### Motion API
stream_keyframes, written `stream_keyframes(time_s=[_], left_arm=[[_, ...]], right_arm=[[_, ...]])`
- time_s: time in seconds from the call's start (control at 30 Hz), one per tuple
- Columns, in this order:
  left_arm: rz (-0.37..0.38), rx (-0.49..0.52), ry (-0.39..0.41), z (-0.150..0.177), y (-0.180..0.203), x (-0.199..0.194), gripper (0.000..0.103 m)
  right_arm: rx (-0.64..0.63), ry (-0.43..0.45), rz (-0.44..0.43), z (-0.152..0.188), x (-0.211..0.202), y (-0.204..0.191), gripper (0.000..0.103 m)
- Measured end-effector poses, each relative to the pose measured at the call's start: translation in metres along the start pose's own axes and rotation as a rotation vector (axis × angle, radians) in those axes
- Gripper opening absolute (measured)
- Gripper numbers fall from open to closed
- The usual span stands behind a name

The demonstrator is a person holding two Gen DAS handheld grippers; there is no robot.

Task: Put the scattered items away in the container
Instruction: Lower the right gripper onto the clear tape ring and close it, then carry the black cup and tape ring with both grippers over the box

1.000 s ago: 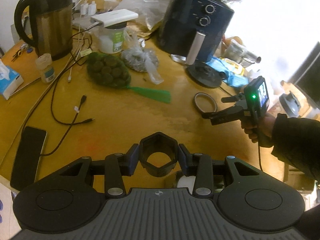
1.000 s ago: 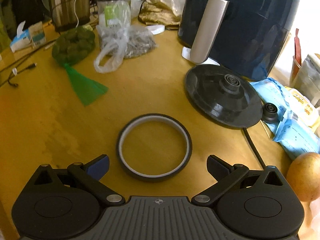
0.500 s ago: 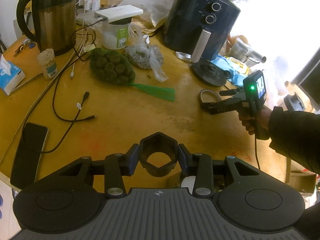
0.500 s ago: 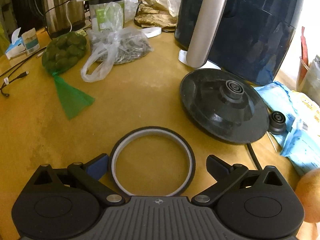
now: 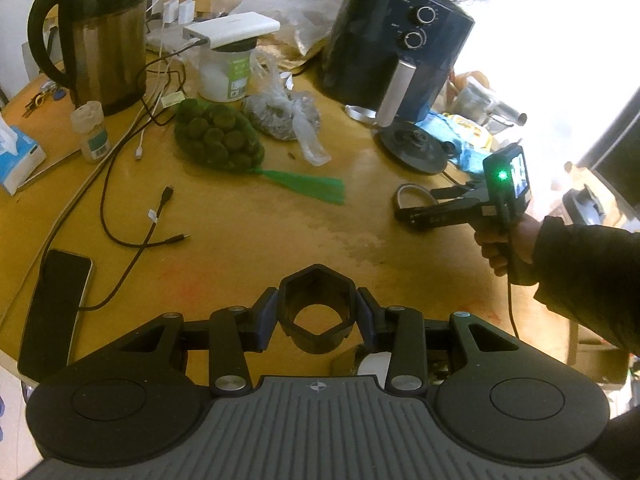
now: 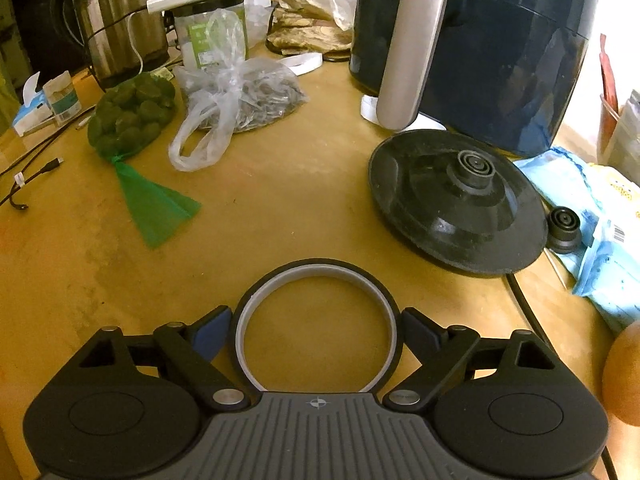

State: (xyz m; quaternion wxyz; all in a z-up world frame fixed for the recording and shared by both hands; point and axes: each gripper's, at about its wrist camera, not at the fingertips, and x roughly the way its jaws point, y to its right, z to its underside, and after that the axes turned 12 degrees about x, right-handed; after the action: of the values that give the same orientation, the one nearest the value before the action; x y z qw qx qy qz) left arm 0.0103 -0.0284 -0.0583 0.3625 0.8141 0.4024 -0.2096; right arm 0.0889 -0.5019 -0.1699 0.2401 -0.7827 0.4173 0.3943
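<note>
one wooden table (image 5: 248,248), yellow and worn, carries the lot. from the left in the left wrist view: one blue tissue box (image 5: 18,156), one steel kettle (image 5: 96,36) with a black handle, one small lidded jar (image 5: 91,132), one dark phone (image 5: 52,312) lying flat, black and white cables (image 5: 132,208) in loops, one white power bank (image 5: 232,30) on top of a clear tub (image 5: 226,74), one green net bag (image 5: 220,140) of round dark lumps, one knotted clear plastic bag (image 5: 286,120), one dark blue air fryer (image 5: 392,52) with two dials and a metal handle, one round black kettle base (image 5: 414,146), blue packets (image 5: 468,148).

the left gripper (image 5: 316,312) is clamped on one black hexagonal holder (image 5: 316,310), hollow and matte, both pads pressed on its flat sides, held over the table's near edge.

the right gripper (image 6: 316,334), held by a hand (image 5: 500,244) in a dark sleeve, is closing around one tape roll (image 6: 316,324), a thin flat ring with a black outside and a grey inside. the roll lies on the table between the blue pads, just left of the kettle base; the pads sit right at its rim, and whether they press yet i cannot tell. at the right edge sits one round brownish fruit (image 6: 624,376).
</note>
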Motion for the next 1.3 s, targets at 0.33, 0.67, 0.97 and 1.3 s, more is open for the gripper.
stream_keyframes(time_s=[0.33, 0.67, 0.97, 1.3], left_arm=[[0.042, 0.039, 0.024, -0.003, 0.001, -0.002, 0.04], [0.113, 0.109, 0.044, -0.012, 0.002, -0.002, 0.04], [0.196, 0.169, 0.047, -0.019, 0.008, 0.004, 0.04], [0.209, 0.208, 0.072, -0.027, 0.026, -0.002, 0.04]], right_arm=[[0.058, 0.015, 0.008, 0.008, -0.038, -0.003, 0.091], [0.137, 0.06, 0.035, 0.026, -0.098, -0.01, 0.091], [0.247, 0.115, 0.084, 0.052, -0.164, -0.012, 0.091], [0.316, 0.161, 0.096, 0.074, -0.223, -0.019, 0.091]])
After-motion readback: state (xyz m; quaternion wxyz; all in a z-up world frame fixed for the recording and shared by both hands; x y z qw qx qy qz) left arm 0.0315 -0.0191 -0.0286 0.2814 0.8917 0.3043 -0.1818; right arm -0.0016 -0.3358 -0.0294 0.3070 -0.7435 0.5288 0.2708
